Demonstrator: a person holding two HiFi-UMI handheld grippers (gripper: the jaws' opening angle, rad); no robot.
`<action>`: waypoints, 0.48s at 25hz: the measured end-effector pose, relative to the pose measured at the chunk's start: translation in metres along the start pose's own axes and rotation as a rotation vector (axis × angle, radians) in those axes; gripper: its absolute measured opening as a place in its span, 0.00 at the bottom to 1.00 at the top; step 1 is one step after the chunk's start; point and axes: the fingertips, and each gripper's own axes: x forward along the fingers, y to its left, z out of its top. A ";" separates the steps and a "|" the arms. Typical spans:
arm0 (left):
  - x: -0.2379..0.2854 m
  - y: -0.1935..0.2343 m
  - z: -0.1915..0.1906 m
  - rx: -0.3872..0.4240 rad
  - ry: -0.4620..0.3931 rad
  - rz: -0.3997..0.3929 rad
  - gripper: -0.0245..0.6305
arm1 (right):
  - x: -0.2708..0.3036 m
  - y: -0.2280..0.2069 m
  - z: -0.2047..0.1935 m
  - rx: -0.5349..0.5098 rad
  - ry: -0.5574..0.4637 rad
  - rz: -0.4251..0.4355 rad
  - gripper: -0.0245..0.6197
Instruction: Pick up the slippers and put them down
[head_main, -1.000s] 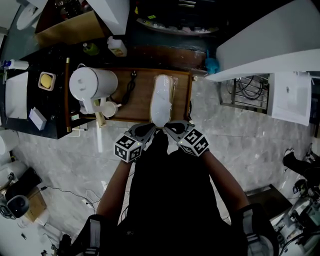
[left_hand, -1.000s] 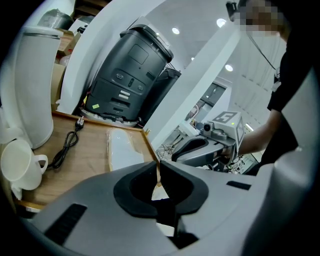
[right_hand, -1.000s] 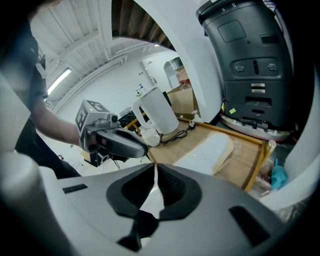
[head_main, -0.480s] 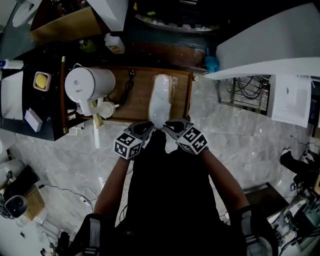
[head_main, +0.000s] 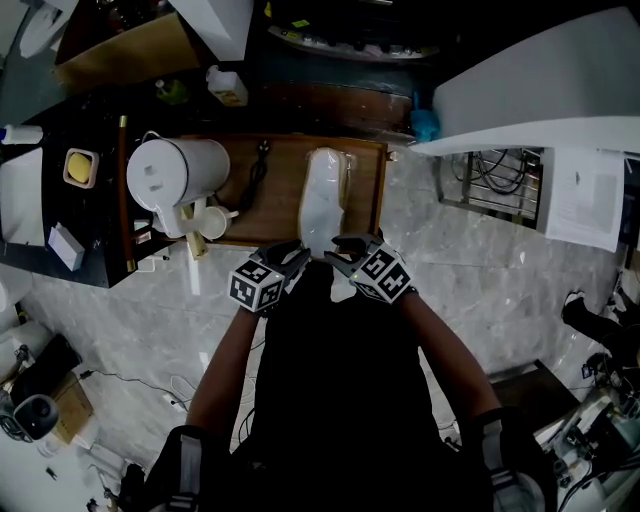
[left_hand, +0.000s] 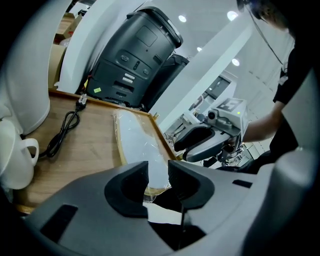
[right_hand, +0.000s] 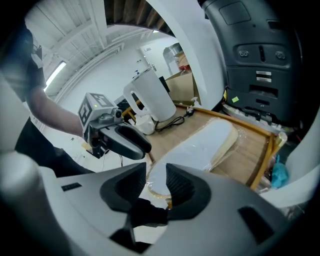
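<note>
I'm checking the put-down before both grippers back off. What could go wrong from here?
Both grippers' jaws have just been opening, with the near end of the wrapped slippers in each gap, unpressed.
1. That end seems to lie at the near edge of the wooden tray, so a nudge on withdrawal might drag the slippers off.
2. The left gripper and right gripper sit close together and might bump.

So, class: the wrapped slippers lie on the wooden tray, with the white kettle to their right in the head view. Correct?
No: the head view shows the white kettle left of the wrapped slippers, which do lie on the wooden tray.
</note>
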 end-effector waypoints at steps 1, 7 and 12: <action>0.001 0.002 -0.002 -0.002 0.012 -0.004 0.22 | 0.001 0.000 -0.001 -0.003 0.006 -0.003 0.22; 0.006 0.011 -0.009 -0.012 0.046 -0.014 0.26 | 0.007 -0.008 -0.009 -0.007 0.048 -0.034 0.28; 0.010 0.017 -0.016 -0.030 0.069 -0.019 0.29 | 0.010 -0.016 -0.017 0.021 0.056 -0.063 0.32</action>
